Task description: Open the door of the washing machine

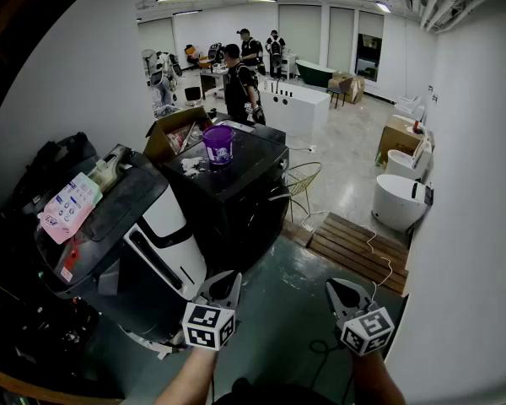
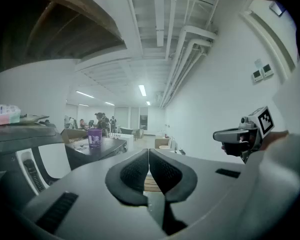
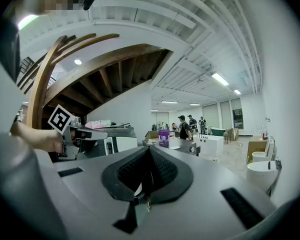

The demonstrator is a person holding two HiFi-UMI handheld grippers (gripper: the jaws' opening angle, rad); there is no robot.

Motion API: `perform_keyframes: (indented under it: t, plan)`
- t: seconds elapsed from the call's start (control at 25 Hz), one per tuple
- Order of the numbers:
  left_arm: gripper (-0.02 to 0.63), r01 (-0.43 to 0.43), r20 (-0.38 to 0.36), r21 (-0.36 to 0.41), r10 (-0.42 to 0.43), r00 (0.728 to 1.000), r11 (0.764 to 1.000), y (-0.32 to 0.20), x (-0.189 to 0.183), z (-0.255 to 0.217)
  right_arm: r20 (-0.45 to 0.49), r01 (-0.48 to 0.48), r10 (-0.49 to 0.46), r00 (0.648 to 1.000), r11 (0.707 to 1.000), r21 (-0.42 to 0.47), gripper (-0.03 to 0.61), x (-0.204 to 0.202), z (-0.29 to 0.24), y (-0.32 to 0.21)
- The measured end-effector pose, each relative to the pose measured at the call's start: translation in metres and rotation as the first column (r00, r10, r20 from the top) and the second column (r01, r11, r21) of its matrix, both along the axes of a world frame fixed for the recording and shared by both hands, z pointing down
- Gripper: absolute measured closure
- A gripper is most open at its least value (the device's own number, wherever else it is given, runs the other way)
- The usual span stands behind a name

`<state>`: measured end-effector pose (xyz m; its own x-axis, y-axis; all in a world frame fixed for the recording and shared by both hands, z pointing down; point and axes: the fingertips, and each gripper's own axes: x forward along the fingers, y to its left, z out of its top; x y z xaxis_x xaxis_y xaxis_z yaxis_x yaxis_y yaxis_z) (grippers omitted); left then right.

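While we hold them over the floor, the left gripper and right gripper each have jaws pressed together on nothing; the washing machine stands just left of the left gripper, untouched, a pink pack on its top.

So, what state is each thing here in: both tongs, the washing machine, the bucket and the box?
Left tongs: shut, empty.
Right tongs: shut, empty.
Washing machine: top lid looks down, pink pack lying on it.
Purple bucket: upright on the black machine.
Cardboard box: flaps open.
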<state>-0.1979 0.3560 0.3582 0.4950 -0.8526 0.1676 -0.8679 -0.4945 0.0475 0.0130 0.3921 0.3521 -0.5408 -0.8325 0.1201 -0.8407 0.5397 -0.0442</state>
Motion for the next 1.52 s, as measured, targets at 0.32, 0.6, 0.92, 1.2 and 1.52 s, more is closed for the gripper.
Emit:
perform_keyframes:
  t: [0.32, 0.6, 0.92, 1.2, 1.52]
  plan:
    - [0.594, -0.004, -0.003, -0.003, 0.004, 1.000, 1.000, 0.003, 0.000, 0.000, -0.003, 0.000, 0.000, 1.000, 1.000, 0.005, 0.563, -0.002, -0.001, 0.005]
    - [0.594, 0.000, -0.008, -0.007, 0.000, 1.000, 1.000, 0.008, -0.002, 0.000, 0.000, 0.004, -0.004, 1.000, 1.000, 0.013, 0.563, -0.004, -0.003, 0.011]
    - [0.592, 0.005, -0.014, 0.000, -0.005, 1.000, 1.000, 0.009, -0.007, -0.004, -0.004, 0.026, -0.026, 1.000, 1.000, -0.005, 0.563, -0.011, -0.005, 0.012]
    - [0.588, -0.013, -0.032, 0.013, 0.014, 0.999, 1.000, 0.013, -0.004, -0.006, 0.004, 0.019, -0.019, 1.000, 1.000, 0.006, 0.554, -0.013, -0.007, 0.013]
    - [0.477, -0.025, -0.038, -0.005, 0.024, 0.999, 1.000, 0.013, 0.000, -0.001, 0.019, 0.012, -0.012, 1.000, 1.000, -0.012, 0.452, -0.006, -0.005, 0.011]
